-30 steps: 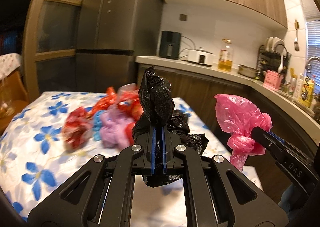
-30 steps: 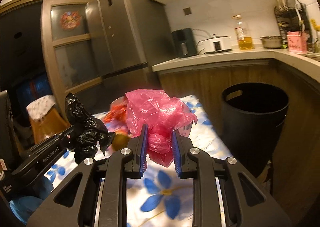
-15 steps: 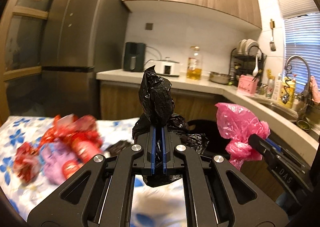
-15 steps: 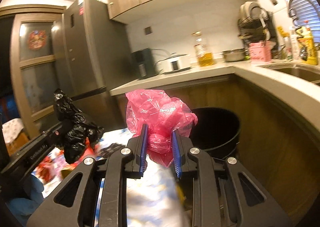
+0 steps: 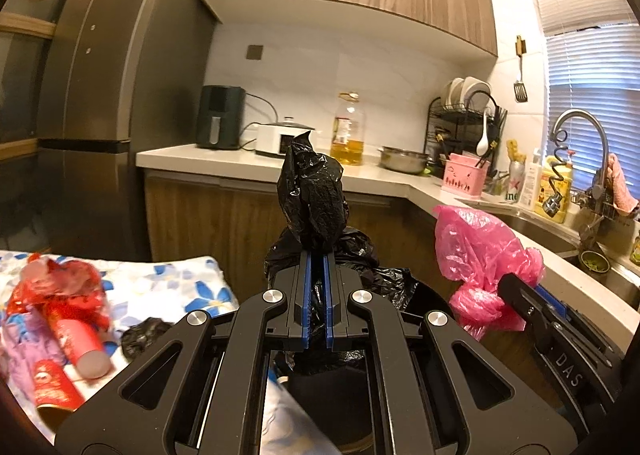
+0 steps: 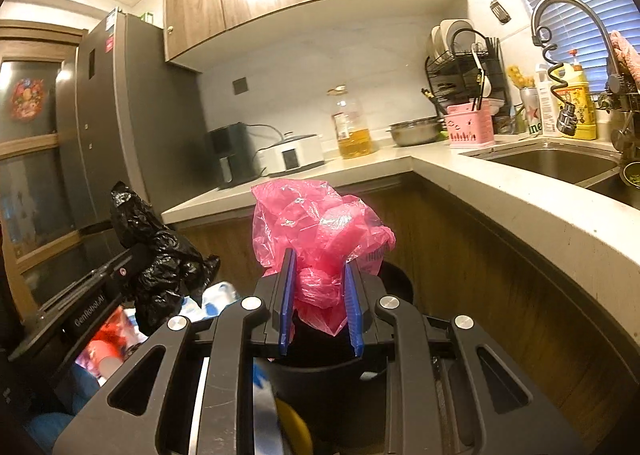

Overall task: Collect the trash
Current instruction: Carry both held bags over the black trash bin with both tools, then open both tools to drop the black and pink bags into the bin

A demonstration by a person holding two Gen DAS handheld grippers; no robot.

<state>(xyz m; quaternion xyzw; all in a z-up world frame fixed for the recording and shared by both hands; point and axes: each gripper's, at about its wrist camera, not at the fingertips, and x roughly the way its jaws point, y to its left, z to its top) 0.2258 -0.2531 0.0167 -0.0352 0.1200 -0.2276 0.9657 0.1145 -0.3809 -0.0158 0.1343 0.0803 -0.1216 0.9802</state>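
My left gripper (image 5: 317, 259) is shut on a crumpled black plastic bag (image 5: 314, 203), which sticks up above the blue pads and hangs below them. My right gripper (image 6: 319, 269) is shut on a crumpled pink plastic bag (image 6: 316, 227). Both grippers hang over the black trash bin (image 6: 394, 275), whose rim shows just behind and below the jaws. From the left wrist I see the pink bag (image 5: 480, 255) to my right; from the right wrist the black bag (image 6: 156, 255) is at my left. More red and purple trash (image 5: 60, 307) lies on the flowered tablecloth (image 5: 180, 279).
An L-shaped counter (image 6: 500, 191) wraps behind and right of the bin, with a sink (image 6: 560, 163), dish rack (image 5: 468, 123), oil bottle (image 5: 348, 131) and appliances. A tall fridge (image 5: 100, 95) stands at the left. A small black scrap (image 5: 144, 335) lies near the table's edge.
Both grippers swung right from above the table to over the bin, each still holding its bag. The table and its trash slid to the left edge of view.
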